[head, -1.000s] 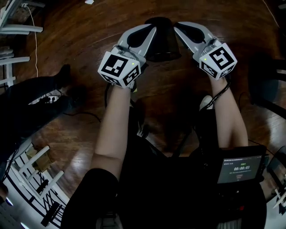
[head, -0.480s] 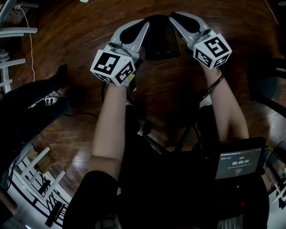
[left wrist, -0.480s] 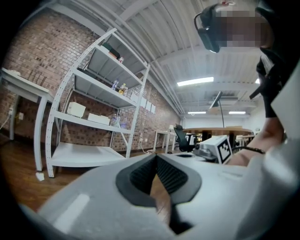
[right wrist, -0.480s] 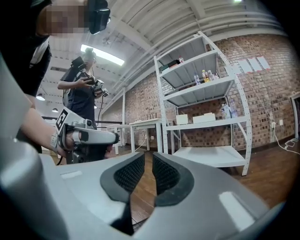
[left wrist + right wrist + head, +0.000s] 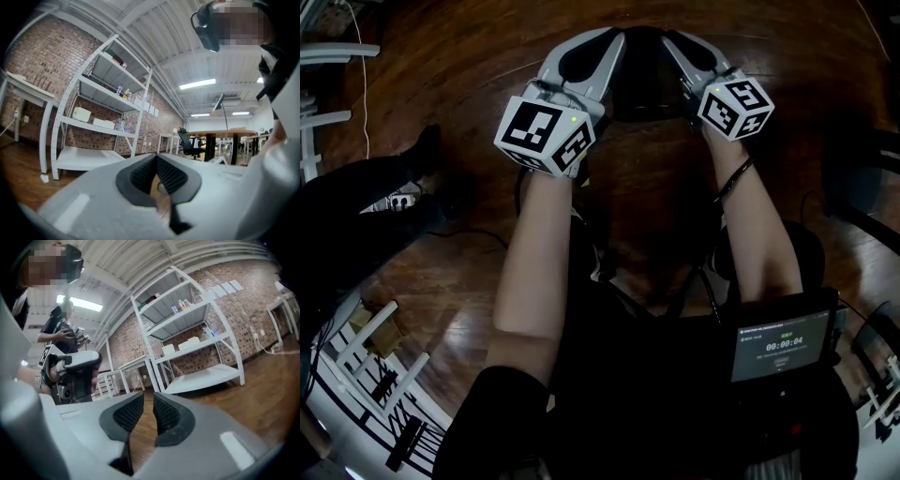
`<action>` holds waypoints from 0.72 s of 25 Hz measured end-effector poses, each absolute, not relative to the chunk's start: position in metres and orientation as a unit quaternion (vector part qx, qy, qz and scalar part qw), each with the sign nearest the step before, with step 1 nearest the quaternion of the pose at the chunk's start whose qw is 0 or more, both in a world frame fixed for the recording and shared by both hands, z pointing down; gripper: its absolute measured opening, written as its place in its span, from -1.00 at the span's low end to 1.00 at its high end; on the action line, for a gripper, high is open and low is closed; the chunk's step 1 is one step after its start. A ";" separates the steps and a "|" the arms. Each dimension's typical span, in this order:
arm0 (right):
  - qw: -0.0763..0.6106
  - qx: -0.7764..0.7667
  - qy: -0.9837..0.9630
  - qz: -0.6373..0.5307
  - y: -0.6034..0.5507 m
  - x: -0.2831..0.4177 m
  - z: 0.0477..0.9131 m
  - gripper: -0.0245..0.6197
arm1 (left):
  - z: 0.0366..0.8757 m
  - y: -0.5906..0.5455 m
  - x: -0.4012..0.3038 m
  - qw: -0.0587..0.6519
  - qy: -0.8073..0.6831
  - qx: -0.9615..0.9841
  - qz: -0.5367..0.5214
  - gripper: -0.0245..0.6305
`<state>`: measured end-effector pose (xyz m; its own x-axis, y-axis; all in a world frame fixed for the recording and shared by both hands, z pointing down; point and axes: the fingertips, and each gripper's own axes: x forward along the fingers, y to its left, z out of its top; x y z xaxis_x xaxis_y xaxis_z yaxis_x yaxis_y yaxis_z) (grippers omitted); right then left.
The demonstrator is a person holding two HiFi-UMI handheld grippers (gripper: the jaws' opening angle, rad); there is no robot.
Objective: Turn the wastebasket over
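A black wastebasket [image 5: 643, 82] stands on the dark wooden floor [image 5: 450, 56], seen from above in the head view. My left gripper [image 5: 615, 37] lies along its left side and my right gripper [image 5: 668, 39] along its right side, both pointing away from me; I cannot tell whether either touches it. In the left gripper view the left gripper [image 5: 156, 158] has its pad tips together with nothing between them. In the right gripper view the right gripper [image 5: 148, 398] shows a narrow gap; its jaws are opening and only floor shows between them. Neither gripper view shows the basket.
A person's dark-trousered legs [image 5: 356, 216] stretch in from the left. A white shelving rack [image 5: 93, 117] stands by the brick wall, as does a white rack [image 5: 197, 338]. A person holding a device [image 5: 70, 366] stands at the left. A dark chair [image 5: 862, 178] sits at the right.
Both grippers have moved farther from me along the basket's sides, and the right one's marker cube has rolled. The basket stands as before.
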<state>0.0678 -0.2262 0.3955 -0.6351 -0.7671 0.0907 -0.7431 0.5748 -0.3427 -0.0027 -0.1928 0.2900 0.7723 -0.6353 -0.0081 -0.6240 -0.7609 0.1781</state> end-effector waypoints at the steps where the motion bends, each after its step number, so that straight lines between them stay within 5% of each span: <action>1: 0.046 -0.435 0.875 -0.206 -0.222 0.069 0.412 -0.73 | 0.288 -0.193 -0.004 0.082 -0.337 0.937 -0.037 -0.92; 18: 0.302 -0.574 0.567 -0.507 -0.111 0.117 0.635 -0.50 | 0.267 -0.190 0.006 0.081 -0.324 0.941 -0.046 -0.92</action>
<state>0.1172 -0.1115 0.6352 -0.1574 -0.9583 0.2386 -0.3453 -0.1730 -0.9224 0.0060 -0.1905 0.2674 0.7854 -0.6181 -0.0346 -0.6030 -0.7765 0.1830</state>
